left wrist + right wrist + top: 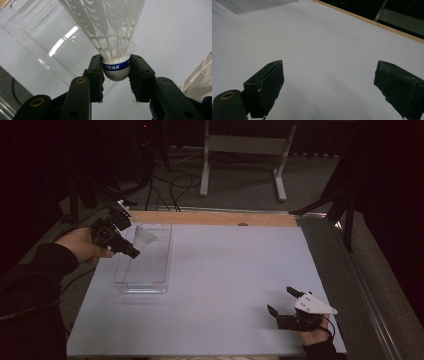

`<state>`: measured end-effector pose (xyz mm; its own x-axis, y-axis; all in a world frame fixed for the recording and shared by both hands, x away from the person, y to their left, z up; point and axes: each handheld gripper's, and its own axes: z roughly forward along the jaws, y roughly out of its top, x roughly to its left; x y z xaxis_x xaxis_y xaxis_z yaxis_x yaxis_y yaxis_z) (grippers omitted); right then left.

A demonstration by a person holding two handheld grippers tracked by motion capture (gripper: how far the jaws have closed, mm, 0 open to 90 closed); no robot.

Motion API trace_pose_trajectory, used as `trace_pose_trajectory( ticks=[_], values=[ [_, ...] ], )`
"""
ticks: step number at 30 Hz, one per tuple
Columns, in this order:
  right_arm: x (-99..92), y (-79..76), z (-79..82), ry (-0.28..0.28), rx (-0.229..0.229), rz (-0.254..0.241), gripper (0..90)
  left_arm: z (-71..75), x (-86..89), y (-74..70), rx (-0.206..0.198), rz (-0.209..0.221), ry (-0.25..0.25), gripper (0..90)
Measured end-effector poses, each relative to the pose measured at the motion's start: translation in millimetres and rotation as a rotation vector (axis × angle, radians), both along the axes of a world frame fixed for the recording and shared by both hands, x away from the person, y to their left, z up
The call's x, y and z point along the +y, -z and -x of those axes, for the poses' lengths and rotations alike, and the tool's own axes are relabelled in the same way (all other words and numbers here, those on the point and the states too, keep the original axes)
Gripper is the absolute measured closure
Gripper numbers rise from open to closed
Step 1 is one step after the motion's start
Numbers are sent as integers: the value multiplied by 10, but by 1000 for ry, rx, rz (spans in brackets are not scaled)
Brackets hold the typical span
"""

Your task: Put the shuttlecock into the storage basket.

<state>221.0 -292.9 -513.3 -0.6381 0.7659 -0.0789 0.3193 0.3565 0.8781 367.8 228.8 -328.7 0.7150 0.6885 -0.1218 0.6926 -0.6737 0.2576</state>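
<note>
We hold the shuttlecock [117,71] by its cork in the left gripper [116,238], jaws clamped on the blue band, above the far end of the clear tray [145,285]. The right gripper [290,307] rests on the counter [225,270] well apart from the tray, jaws spread and empty. We judge placement is in hand: next, lower the shuttlecock inside the tray walls before releasing.

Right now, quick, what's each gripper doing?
Left gripper: shut on the shuttlecock, over the clear tray.
Right gripper: open, holding nothing.
</note>
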Motion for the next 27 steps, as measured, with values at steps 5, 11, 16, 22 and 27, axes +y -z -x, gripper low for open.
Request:
trace_pose_trajectory(
  ticks=[5, 11, 16, 22, 27],
  values=[
    [0, 1, 1, 3, 3, 0, 93, 8, 112, 22, -1, 4, -50, 653],
    [-2, 4, -4, 3, 5, 4, 93, -8, 242, 90, 4, 17, -147, 653],
    [0, 9, -7, 1, 7, 6, 93, -9, 289, 157, 10, 25, -185, 653],
    [0, 8, -5, 0, 5, 8, 93, 21, 361, 342, 25, 23, -219, 652],
    [5, 10, -6, -3, 6, 9, 93, 41, 408, 489, 40, 36, -231, 653]
  ],
)
